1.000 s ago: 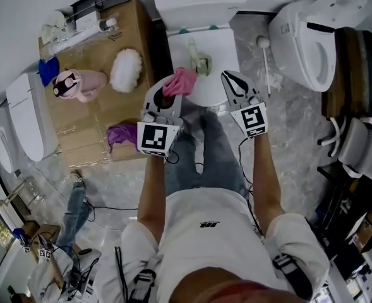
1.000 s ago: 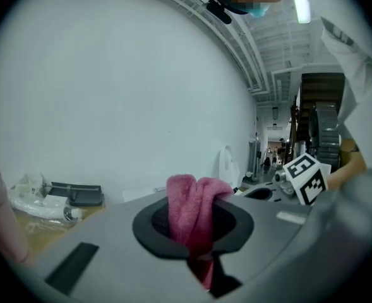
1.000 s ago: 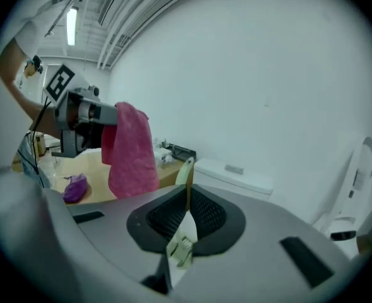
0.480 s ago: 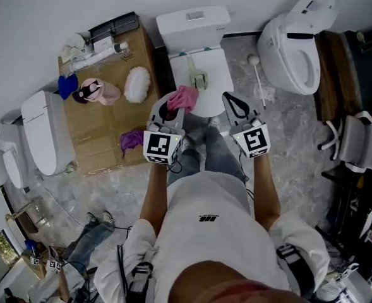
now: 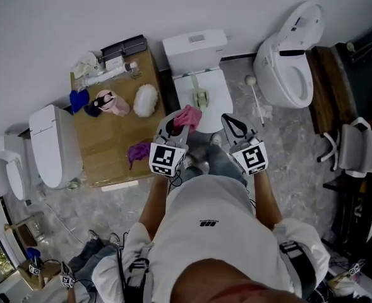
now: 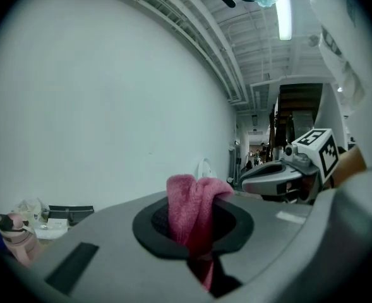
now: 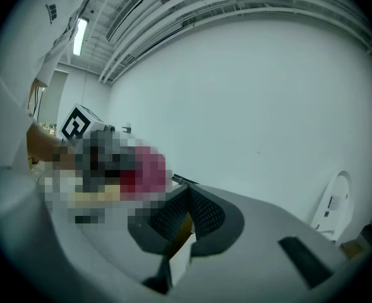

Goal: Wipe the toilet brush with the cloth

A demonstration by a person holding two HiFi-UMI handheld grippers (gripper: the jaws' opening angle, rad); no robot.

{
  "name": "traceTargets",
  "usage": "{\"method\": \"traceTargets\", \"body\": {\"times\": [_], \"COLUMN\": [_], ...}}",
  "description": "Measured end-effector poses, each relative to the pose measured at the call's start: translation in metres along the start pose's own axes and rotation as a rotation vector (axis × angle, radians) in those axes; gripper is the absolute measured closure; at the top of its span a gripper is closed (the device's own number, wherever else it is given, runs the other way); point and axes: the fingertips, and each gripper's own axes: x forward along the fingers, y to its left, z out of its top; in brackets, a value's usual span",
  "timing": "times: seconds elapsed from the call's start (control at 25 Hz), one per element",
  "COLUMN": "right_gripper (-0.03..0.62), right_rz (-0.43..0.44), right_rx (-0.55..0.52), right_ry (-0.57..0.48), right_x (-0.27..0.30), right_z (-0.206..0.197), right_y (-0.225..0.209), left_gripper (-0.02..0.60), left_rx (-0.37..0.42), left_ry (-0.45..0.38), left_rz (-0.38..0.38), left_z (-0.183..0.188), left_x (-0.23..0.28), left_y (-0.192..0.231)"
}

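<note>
A pink cloth [image 5: 188,117] sticks up from my left gripper [image 5: 173,122], whose jaws are shut on it; the left gripper view shows the cloth [image 6: 191,206] bunched between the black pads [image 6: 154,223]. My right gripper [image 5: 228,120] is held level beside it, a hand's width to the right, and its pads [image 7: 201,210] meet at the tip with nothing held. The white toilet brush [image 5: 256,101] lies on the floor between two toilets, its round head [image 5: 251,80] toward the wall. Both grippers are well above and apart from it.
A white toilet [image 5: 201,84] stands straight ahead and another with its lid raised [image 5: 287,62] at the right. A third toilet [image 5: 54,145] lies at the left. A cardboard sheet [image 5: 113,137] holds a white fluffy thing [image 5: 146,100], a pink bottle [image 5: 112,103] and a purple rag [image 5: 138,151].
Both grippers have risen together, the left one still gripping the pink cloth. The head view has pulled back, so the toilets and the brush look smaller.
</note>
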Motion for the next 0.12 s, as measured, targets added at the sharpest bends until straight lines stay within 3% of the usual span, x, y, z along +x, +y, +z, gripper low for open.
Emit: {"method": "traceTargets", "body": {"times": [0.12], "right_gripper": [0.597], "right_rz": [-0.006], "right_rx": [-0.010], "right_ry": [-0.013], "right_x": [-0.011], "right_z": [0.009], "right_y": [0.014], "left_gripper": [0.540], "left_rx": [0.008], "left_ry": [-0.012], "left_rz": [-0.022], "left_z": [0.006], "left_x": [-0.017], "left_y": [-0.009]}}
